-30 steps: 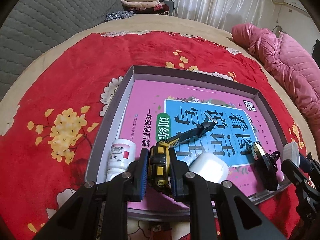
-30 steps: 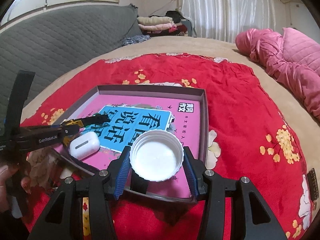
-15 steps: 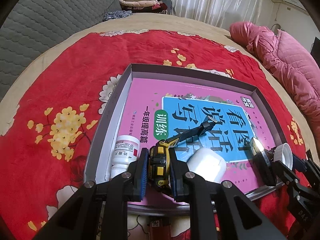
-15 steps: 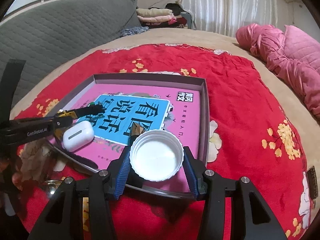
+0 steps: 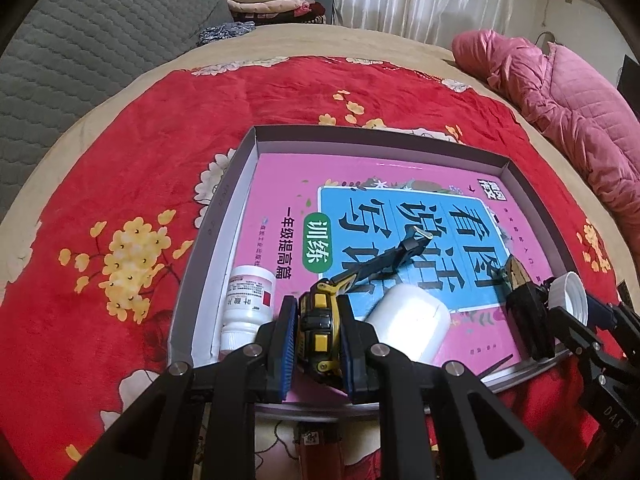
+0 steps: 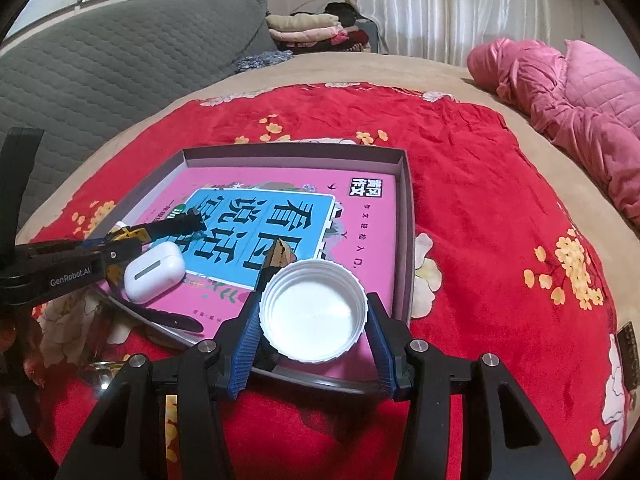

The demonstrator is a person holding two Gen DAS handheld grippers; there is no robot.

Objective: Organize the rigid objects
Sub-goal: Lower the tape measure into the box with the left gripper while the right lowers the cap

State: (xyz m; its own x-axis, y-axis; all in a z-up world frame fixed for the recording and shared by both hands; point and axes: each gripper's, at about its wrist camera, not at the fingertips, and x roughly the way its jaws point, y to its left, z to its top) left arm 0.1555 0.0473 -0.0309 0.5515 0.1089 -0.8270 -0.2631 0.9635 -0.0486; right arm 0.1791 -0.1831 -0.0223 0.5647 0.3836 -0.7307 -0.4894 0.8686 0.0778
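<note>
Holding two items over the grey tray on the red bedspread, I am reporting the positions as they stand. My left tool is clamped tight on the yellow-and-black utility knife, pads pressing both flanks of its body. The knife's long axis is running away from me, up and to the right in the left wrist frame, its dark blade end reaching over the blue panel of the pink workbook that lines the tray. Just left of the tool the white pill bottle is lying on its side against the tray's left wall; just right of it the white earbud case is resting on the book.

My right tool is gripping the white jar lid, hollow side up, pads bearing on its ribbed rim. In the right wrist frame it is sitting at lower centre, above the tray's near right corner, with a dark clip-like object just beyond it on the book.

Judgement: the lid is the item nearer to a free patch, and the bare pink strip toward the right wall lies directly ahead of the right tool. The knife is crowded on both sides, so it needs care.
</note>
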